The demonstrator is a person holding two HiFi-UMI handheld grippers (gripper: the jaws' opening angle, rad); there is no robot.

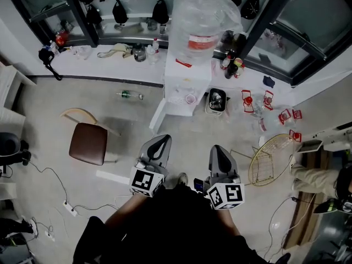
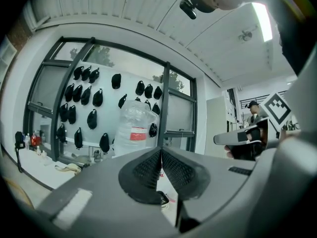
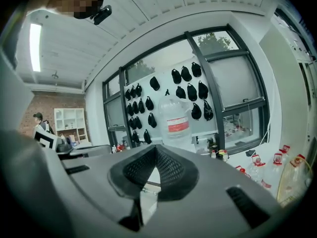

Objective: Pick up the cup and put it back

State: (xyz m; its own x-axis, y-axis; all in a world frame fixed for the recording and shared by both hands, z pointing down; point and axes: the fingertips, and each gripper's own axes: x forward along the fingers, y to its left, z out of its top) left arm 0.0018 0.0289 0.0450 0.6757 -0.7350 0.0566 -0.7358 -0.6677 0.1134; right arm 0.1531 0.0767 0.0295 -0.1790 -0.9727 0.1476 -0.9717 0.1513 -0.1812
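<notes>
A small pale cup sits on the shelf of the white water dispenser, under the big clear bottle. Both grippers are held low near the person's body, well short of the dispenser and pointing toward it. My left gripper is shut with nothing in it, and its ribbed pads meet at the tip. My right gripper is likewise shut and holds nothing, its pads pressed together. The bottle also stands ahead of the left gripper and the bottle ahead of the right gripper.
A brown chair stands on the floor at left, a yellow wire chair at right. A bin and red-capped jugs sit beside the dispenser. A green bottle lies on the floor. Cables and a power strip trail at left. A person is at right.
</notes>
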